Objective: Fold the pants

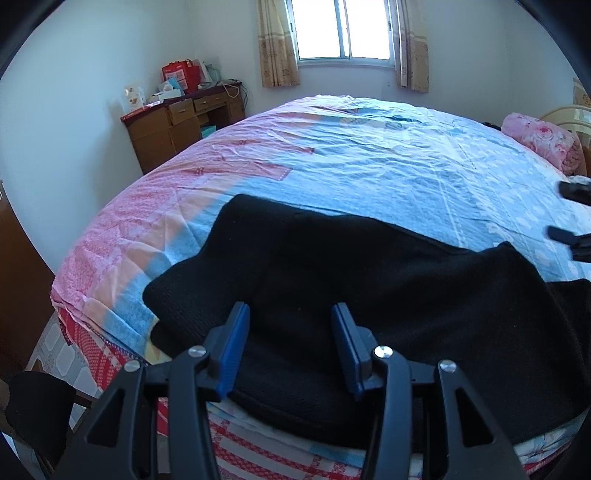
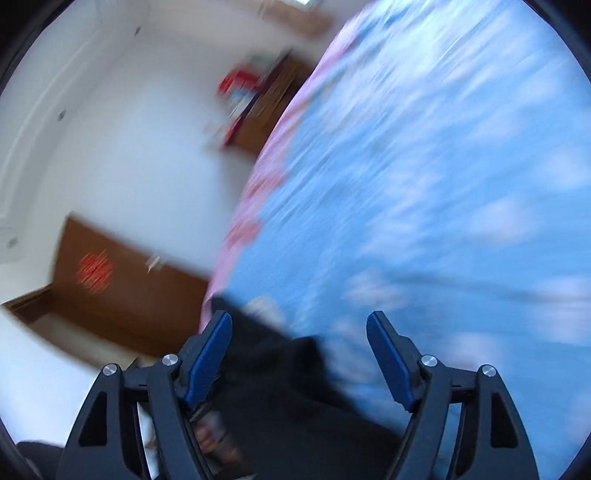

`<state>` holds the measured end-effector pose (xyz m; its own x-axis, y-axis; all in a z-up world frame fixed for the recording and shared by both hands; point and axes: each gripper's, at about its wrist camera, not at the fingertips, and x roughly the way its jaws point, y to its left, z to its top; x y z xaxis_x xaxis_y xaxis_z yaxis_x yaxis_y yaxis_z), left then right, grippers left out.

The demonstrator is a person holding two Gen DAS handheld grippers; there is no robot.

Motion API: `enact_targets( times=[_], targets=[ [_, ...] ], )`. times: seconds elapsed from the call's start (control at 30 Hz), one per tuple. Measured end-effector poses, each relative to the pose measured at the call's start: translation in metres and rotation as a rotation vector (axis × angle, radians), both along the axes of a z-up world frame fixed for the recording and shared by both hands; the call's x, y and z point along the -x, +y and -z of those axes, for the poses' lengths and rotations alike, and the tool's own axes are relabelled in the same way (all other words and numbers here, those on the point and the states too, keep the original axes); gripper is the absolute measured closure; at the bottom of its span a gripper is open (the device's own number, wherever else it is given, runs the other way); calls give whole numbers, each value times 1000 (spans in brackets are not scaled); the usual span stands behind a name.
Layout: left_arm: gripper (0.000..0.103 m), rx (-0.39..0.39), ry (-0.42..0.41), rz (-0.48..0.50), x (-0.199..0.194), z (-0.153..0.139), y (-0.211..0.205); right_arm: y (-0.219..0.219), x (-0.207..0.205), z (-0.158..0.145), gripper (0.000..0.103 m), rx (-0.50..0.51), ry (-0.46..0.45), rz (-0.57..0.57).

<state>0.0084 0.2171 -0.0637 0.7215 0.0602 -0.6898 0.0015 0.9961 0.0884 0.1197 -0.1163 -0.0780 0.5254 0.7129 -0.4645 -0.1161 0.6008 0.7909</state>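
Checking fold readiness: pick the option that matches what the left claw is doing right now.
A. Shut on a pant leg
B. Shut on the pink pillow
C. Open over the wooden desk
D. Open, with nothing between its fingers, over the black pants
D: the left claw has its blue fingers spread apart with only a gap between them, above the black pants lying on the bed.

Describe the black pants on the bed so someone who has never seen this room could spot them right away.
Find the large bed with the pink and light-blue patterned sheet under the curtained window. On its near edge lies a wide, flat piece of black knit fabric, the pants, just ahead of the open left gripper. It is the only dark thing on the pale sheet.
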Motion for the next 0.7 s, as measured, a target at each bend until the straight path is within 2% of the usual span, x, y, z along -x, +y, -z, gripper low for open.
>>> enact_targets(
  times=[0.07,0.13,0.23,0.33,0.37,0.47,0.53,0.57,0.6,0.7],
  targets=[
    [54,-7,-2,-5,1,-5,-3,-29,36,-19,26,95,-51,111],
    [54,2,-24,3,3,-13,-6,-61,89,-39,26,254,-95,266],
    [53,26,-69,35,3,-28,-19,-119,163,-54,26,359,-101,493],
    [48,98,-61,84,-3,-36,-37,-190,250,-61,26,307,-67,787],
    [48,134,-41,116,-5,-35,-49,-207,269,-62,26,289,-51,846],
    [48,177,-10,179,-5,-33,-76,-250,329,-57,27,205,-26,1022],
    [48,187,32,216,-3,-26,-97,-266,347,-52,27,156,-12,1078],
    [48,189,52,229,-3,-24,-104,-275,352,-49,35,149,-2,1098],
    [48,192,83,246,-3,-21,-113,-282,353,-48,48,160,6,1102],
    [48,182,111,271,4,-17,-123,-300,346,-55,50,266,8,1105]
  ],
)
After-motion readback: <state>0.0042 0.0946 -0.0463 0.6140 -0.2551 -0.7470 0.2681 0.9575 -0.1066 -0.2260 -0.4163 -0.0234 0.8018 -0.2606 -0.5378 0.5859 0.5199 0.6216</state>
